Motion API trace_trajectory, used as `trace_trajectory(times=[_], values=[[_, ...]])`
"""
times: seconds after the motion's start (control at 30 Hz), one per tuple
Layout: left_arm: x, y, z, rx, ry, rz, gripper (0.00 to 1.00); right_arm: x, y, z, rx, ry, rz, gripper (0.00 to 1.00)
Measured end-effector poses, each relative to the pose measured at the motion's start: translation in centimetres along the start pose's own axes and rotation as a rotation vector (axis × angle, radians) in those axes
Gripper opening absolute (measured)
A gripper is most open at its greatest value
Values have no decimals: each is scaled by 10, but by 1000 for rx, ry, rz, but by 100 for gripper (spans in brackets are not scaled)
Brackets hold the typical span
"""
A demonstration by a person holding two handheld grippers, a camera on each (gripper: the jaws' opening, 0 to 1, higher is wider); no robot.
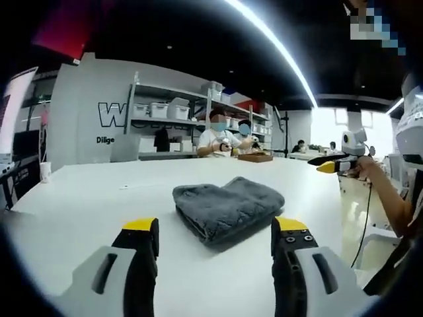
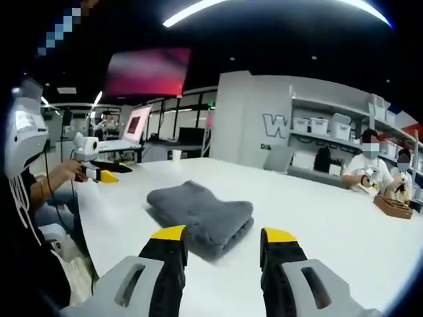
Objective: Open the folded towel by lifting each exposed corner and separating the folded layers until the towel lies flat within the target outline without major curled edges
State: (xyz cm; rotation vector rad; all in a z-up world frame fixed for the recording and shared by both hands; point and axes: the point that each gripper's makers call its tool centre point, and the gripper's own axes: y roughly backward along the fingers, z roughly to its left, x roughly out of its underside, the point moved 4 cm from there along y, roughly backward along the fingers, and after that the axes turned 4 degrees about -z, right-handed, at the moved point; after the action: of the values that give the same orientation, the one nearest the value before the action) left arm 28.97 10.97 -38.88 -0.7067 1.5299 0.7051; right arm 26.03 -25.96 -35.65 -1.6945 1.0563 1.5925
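Left gripper view: left hand-held gripper (image 1: 215,241), jaws spread wide, nothing between them, hovering just short of the folded grey towel (image 1: 228,206) lying on the white bench (image 1: 86,198). Right gripper view: right hand-held gripper (image 2: 223,247) likewise spread and empty, towel (image 2: 201,214) just ahead of its yellow tips, thick folded edge facing the jaws.

Risks (judgement only): the towel is plush and stacked in layers, so a pinch at a corner could take two or more layers at once and lift the whole bundle instead of peeling one. The smooth bench may let the towel slide off if one side is pulled with the other unanchored. No target outline can be made out on the bench, so placement is hard to check. Curled edges are likely if a corner is dropped rather than laid down.

Writing: large "W" on the back wall (image 1: 109,113), rest hidden by shelving (image 1: 172,109); small text below starts "Dilige", cut off.
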Motion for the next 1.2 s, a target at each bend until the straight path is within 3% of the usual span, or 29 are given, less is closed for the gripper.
trace_trajectory(times=[0.1,0.53,0.67,0.97,1.03,1.1,1.2], values=[[-1,-4,-1,28,-3,9,63,-2,-4,-2,-1,9,3,41],[-8,-20,6,84,-43,14,63,-7,-19,-1,-46,35,0,39],[-11,-24,19,53,-20,0,62,-7,-24,-4,-51,50,2,38],[-13,-32,27,59,-19,0,62,-4,-36,-8,-78,69,27,37],[-13,-35,29,63,0,-13,62,-4,-40,-9,-86,60,25,37],[-11,-40,29,71,106,-38,60,-9,-44,-10,-80,36,2,37],[-8,-44,32,61,70,-33,55,-14,-48,-9,-75,41,-14,36]])
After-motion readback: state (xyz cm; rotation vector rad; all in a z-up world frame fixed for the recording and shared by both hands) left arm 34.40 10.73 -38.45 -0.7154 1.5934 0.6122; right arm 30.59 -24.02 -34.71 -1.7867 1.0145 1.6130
